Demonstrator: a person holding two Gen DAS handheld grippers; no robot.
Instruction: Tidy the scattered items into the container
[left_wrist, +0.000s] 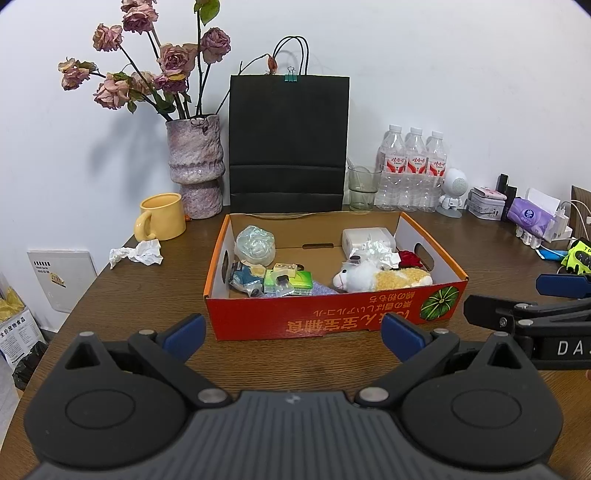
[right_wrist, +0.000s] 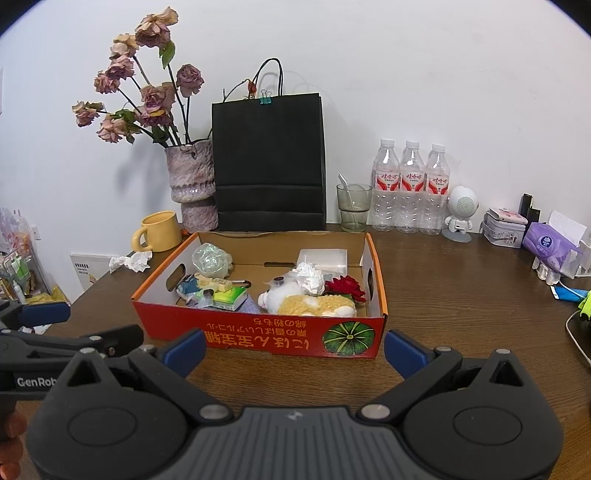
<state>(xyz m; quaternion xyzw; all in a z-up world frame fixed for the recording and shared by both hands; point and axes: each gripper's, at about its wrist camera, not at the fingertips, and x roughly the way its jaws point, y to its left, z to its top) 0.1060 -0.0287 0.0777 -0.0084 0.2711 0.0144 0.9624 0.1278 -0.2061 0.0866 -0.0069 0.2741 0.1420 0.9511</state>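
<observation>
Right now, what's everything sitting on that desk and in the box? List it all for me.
cardboard box: one, red outside, middle of table
plush toy: one, white and yellow, in box, front right
crumpled tissue: one, white, in box on the plush toy
red flower: one, in box, right side
green packet: one, in box, front left
loose tissue: one, white, on table left of box
mug: one, yellow, left of box
vase: one, mottled pink, dried roses, by wall
paper bag: one, black, behind box
glass: one, clear, right of bag
water bottles: three, clear, red labels, by wall
tissue pack: one, purple, far right
left gripper: black, blue pads, open, empty
right gripper: same, open, empty
</observation>
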